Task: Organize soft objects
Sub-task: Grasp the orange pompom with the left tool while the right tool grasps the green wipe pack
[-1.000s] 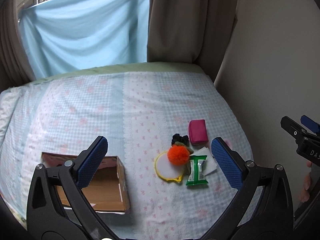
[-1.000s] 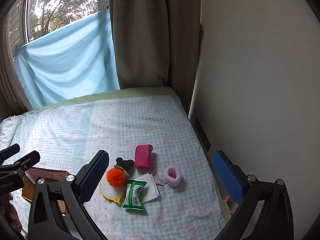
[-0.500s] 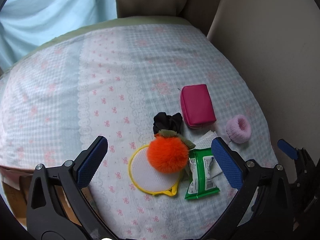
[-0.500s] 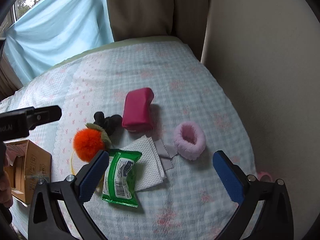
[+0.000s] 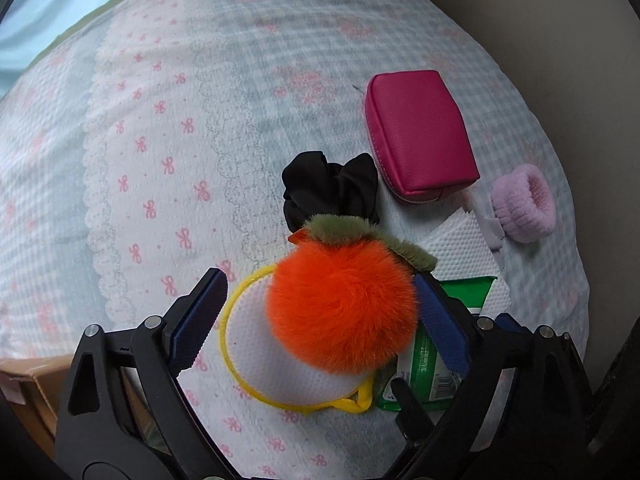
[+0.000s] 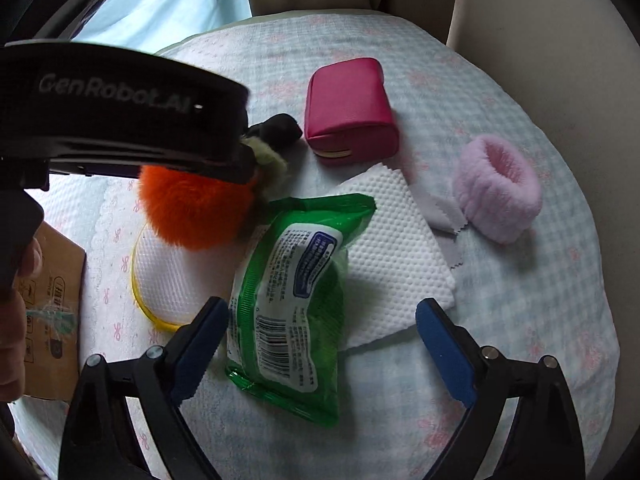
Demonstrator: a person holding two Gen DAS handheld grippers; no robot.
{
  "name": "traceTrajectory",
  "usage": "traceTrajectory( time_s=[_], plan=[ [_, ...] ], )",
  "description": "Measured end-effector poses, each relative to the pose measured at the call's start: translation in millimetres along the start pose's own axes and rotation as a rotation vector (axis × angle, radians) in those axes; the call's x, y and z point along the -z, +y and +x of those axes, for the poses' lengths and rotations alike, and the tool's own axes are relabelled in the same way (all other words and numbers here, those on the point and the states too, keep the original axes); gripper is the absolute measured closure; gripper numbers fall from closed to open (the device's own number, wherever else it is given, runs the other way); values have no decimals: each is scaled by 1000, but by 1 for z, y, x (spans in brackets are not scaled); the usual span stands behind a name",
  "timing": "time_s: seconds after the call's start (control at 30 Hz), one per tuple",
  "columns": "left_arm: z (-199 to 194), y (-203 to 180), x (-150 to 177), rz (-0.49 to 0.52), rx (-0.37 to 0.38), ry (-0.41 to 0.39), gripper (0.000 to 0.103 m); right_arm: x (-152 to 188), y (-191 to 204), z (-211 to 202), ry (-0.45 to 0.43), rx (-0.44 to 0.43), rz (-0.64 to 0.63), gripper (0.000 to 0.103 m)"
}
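the left gripper [image 5: 320, 316] straddles the round, fluffy orange pompom [image 5: 340, 308], its leafy green top pointing toward the black scrunchie [image 5: 330, 192]; its jaws are closing, the pads not yet pressing. the right gripper [image 6: 322, 346], also closing, spans the crinkly green wipes packet [image 6: 292, 292], whose long axis runs away from the camera over the dimpled white tissue [image 6: 396, 248], on the bed [image 6: 540, 320].

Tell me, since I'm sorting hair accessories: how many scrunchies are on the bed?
2: a black scrunchie behind the orange pom-pom, a pink scrunchie right of the magenta pouch. Others may be hidden.
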State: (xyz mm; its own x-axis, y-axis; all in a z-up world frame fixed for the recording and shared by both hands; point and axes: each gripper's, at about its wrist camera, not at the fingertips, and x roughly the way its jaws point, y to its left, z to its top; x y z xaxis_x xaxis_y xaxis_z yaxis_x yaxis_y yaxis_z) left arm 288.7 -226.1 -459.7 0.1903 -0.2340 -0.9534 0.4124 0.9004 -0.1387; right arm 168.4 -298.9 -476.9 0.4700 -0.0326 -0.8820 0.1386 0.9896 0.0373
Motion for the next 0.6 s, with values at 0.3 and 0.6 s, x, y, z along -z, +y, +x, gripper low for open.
traceTrajectory(
  time_s=[0.3,0.6],
  plan=[
    [18,5,-5,-25,71,47,56,-3,6,17,30,-57,-3,47],
    [13,4,-2,0,70,29,69,-1,-9,10,1,-72,4,63]
  ],
)
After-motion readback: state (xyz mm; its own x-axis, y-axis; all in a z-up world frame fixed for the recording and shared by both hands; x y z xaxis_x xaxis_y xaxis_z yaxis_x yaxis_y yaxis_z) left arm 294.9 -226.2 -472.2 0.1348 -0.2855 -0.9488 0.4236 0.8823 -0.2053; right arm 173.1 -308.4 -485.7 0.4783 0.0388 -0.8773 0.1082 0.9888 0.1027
